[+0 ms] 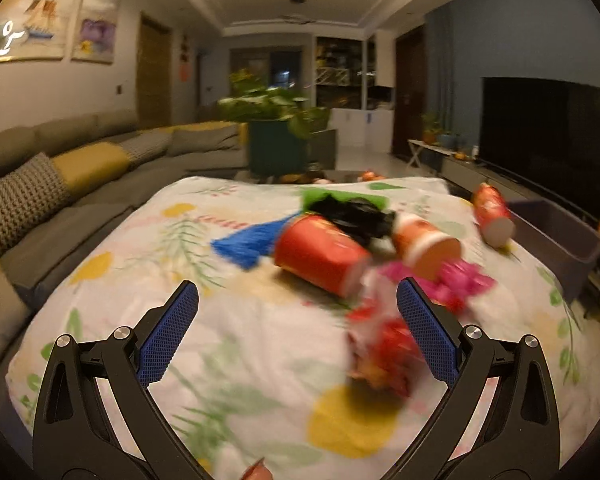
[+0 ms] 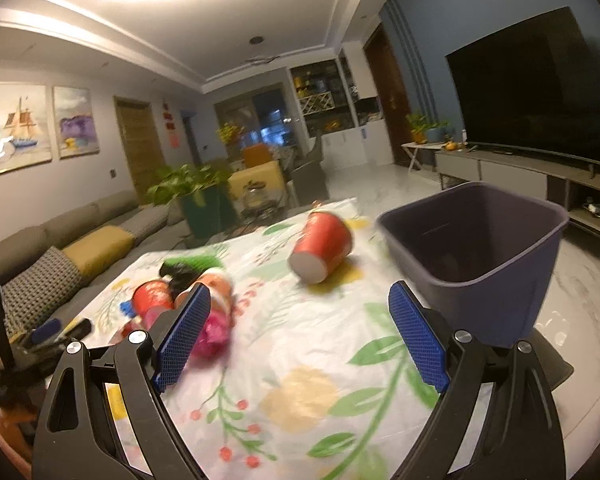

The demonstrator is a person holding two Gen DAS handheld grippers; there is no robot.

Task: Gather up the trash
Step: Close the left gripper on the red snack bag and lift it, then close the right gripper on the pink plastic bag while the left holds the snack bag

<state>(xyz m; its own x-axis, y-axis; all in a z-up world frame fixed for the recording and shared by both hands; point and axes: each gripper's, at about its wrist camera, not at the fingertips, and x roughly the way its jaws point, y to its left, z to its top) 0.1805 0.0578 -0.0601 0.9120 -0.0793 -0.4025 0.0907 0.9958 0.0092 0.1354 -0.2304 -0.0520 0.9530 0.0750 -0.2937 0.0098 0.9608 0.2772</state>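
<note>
**Both grippers empty, litter waiting beside the bin**

In the left wrist view, the left gripper (image 1: 298, 322) is held low over the floral-clothed surface (image 1: 140, 264) with its jaws spread wide and nothing between them. A crumpled red wrapper (image 1: 380, 344) lies just inside the right-hand pad, probably the piece being lined up. Beyond it a heap is seen: a red cup (image 1: 320, 256) on its side, an orange cup (image 1: 428, 244), black plastic (image 1: 356, 216), pink scraps (image 1: 460, 284) and blue paper (image 1: 248, 244). Another red cup (image 1: 492, 216) lies apart, near the far right edge.

In the right wrist view, the right gripper (image 2: 300, 332) is likewise carried wide and empty. The purple bin (image 2: 476, 256), barely glimpsed from the left, is shown open-mouthed here at the surface's edge (presumably set close for short drops), with the lone cup (image 2: 322, 246) just beside it.
</note>
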